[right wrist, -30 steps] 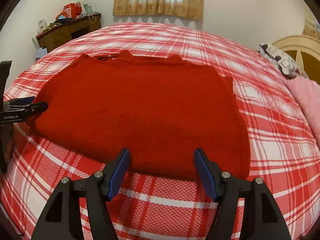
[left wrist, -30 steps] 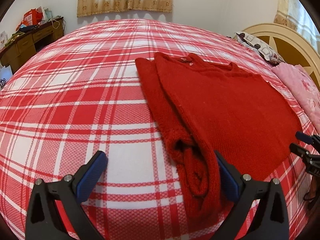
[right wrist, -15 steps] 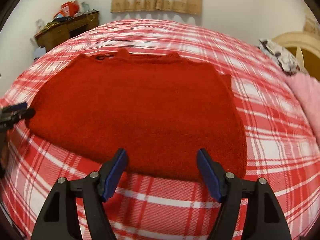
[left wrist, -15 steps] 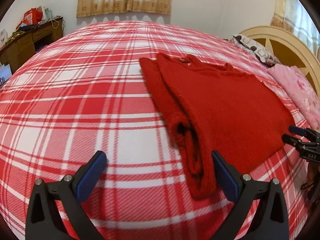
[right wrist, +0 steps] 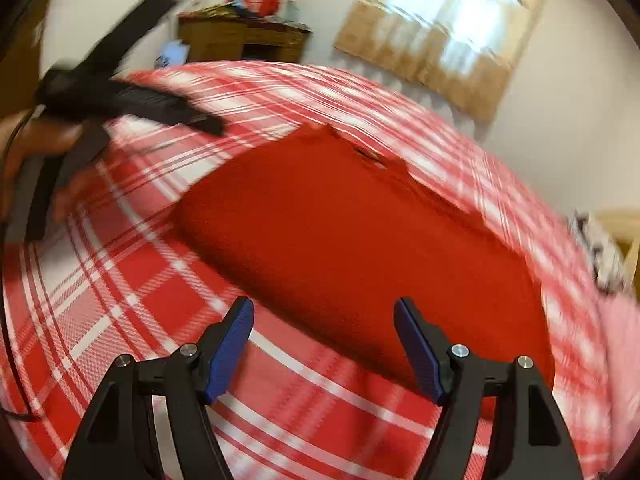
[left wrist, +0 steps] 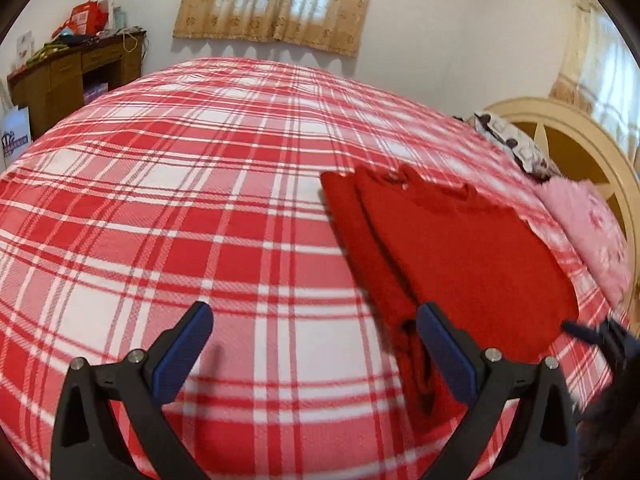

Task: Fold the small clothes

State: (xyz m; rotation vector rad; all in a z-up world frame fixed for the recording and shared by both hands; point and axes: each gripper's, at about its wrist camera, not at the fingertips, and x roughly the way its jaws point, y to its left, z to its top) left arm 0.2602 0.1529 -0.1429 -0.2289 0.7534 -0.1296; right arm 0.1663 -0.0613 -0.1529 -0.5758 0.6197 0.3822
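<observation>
Nearest in the left wrist view: left gripper (left wrist: 314, 350) gaping wide over bare plaid, nothing between the pads, right pad just beside the bunched sleeve at 5 o'clock. Same in the right wrist view: right gripper (right wrist: 324, 346) spread wide and empty, hovering above the near hem, not touching.

Next out: red sweater (left wrist: 460, 256), lying flat on the bed (left wrist: 200, 208), from 5 o'clock up toward 2 o'clock in the left view, filling the centre in the right view. Neckline at the far end, one sleeve folded along the left side and rumpled near the hem.

Probably a soft, thick knit: light, limp, likely to sag and stretch when lifted, grippy rather than slick, no risk of breakage. Best taken at a doubled edge, the hem corner or the sleeve fold, pinching deep so the knit does not slip free.

Open room: broad empty plaid from 9 to 12 o'clock, good for swinging a fold across. Tighter at 3 o'clock: pink cloth (left wrist: 592, 232), a patterned pillow (left wrist: 516, 144) and headboard (left wrist: 580, 148) near the sweater's right edge.

Farthest: desk (left wrist: 76, 76) at 10 o'clock, curtain (left wrist: 276, 0) at 12.
</observation>
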